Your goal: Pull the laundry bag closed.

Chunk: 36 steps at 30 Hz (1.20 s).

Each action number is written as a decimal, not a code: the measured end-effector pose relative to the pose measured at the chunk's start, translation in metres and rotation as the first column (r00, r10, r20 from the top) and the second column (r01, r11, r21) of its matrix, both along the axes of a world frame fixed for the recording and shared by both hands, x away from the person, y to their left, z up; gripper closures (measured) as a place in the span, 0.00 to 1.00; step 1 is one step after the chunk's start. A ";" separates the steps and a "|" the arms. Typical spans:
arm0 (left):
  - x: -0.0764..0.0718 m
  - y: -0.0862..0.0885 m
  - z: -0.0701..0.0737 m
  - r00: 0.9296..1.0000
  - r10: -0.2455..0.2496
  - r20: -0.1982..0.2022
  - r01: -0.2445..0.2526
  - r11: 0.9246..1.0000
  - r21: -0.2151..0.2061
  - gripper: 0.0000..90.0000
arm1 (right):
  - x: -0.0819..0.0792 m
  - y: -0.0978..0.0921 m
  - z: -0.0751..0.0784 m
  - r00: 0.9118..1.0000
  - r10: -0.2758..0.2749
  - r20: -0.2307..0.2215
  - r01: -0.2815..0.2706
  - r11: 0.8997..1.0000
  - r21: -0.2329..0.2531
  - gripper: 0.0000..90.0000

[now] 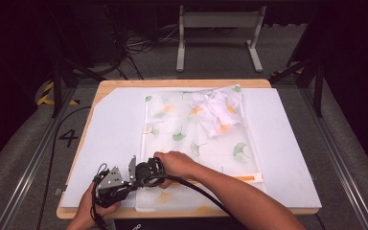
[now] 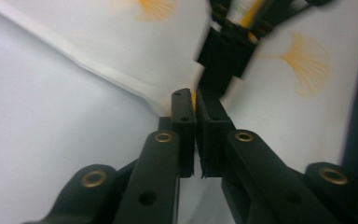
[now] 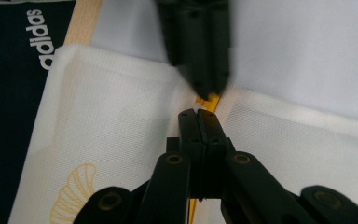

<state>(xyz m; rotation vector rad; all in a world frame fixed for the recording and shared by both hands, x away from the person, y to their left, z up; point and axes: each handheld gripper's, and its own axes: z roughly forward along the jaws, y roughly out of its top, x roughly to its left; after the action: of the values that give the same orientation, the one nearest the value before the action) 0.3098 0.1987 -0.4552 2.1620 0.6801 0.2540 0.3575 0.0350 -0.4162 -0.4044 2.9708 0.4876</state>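
Bag: a white, see-through mesh bag printed with green and orange ginkgo leaves lies flat along the middle of the table, its long side running away from the person.
Bag in the gripper views: the left gripper view shows the white mesh cloth with orange leaf prints; the right gripper view shows the same weave with one orange leaf outline.
Zip: an orange zip band crosses the near end of the bag; the orange zip tab shows between the two grippers' tips.
Contents: a small white garment with short sleeves sits inside the far right part of the bag.
Left gripper: the left gripper is at the bag's near left corner, just beside the right one.
Left jaws: drawn narrow, pinching the mesh edge beside the zip.
Right gripper: the right gripper is held by a hand crossing over the bag from the right.
Right jaws: pressed together on the orange zip, tips meeting at.
Surface: a pale grey-white foam mat covers a light wooden table top.
Edge detail: a dark cloth with white lettering shows beside the bag's near end.
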 end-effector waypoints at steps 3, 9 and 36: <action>0.004 -0.006 -0.001 1.000 -0.004 -0.016 0.004 1.000 0.016 0.95 | -0.003 -0.007 -0.002 0.998 0.035 0.053 -0.036 0.999 0.030 1.00; 0.003 -0.013 -0.001 1.000 0.000 -0.005 0.001 0.998 0.070 1.00 | -0.006 -0.014 -0.005 0.995 0.065 0.078 -0.070 0.996 0.062 1.00; 0.004 -0.011 -0.002 1.000 -0.012 -0.008 0.012 0.998 0.056 1.00 | -0.013 -0.034 -0.009 0.979 0.103 0.177 -0.124 0.986 0.114 1.00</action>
<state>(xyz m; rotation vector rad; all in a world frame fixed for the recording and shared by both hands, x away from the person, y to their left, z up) 0.3140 0.1875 -0.4576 2.2208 0.6717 0.2613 0.3442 0.0012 -0.4254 -0.5745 2.7459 0.6137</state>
